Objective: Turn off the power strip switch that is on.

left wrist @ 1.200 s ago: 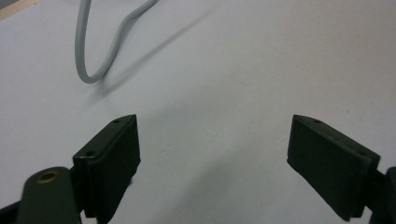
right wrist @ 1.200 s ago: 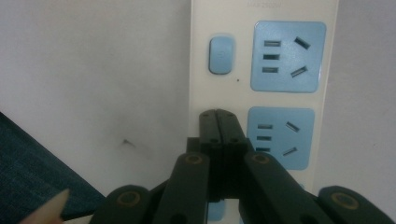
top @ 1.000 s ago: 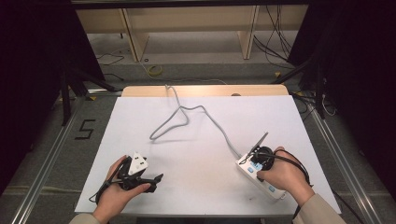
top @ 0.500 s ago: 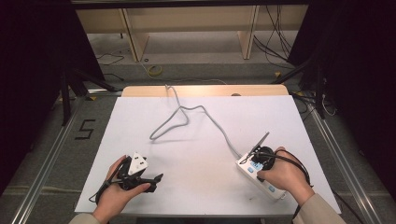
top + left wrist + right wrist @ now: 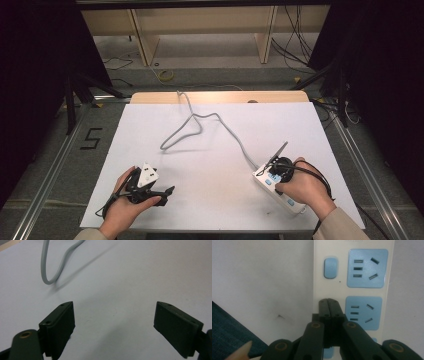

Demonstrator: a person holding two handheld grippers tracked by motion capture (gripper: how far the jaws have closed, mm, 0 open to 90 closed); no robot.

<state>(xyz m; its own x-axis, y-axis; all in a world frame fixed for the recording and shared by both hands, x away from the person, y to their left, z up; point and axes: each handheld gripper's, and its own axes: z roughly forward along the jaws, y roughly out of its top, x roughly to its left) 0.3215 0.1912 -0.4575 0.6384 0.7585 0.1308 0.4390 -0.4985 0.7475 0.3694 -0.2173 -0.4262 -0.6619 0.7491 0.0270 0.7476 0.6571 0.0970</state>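
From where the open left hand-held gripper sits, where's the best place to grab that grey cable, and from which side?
Probably at the cable's near loop, the closest part to the left hand-held gripper. The loop appears to lift slightly off the white table, casting a shadow, so a jaw could likely slip under. Come from above, with the open jaws straddling one strand crosswise.

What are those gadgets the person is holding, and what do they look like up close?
Each hand holds a black handheld tool: the left tool carries a white three-cornered plate on top, and the right tool has a black cable looping round the hand. Up close, the left tool's pads are flat, dark rectangles on black arms with brass-coloured rivets. The person wears beige sleeves.
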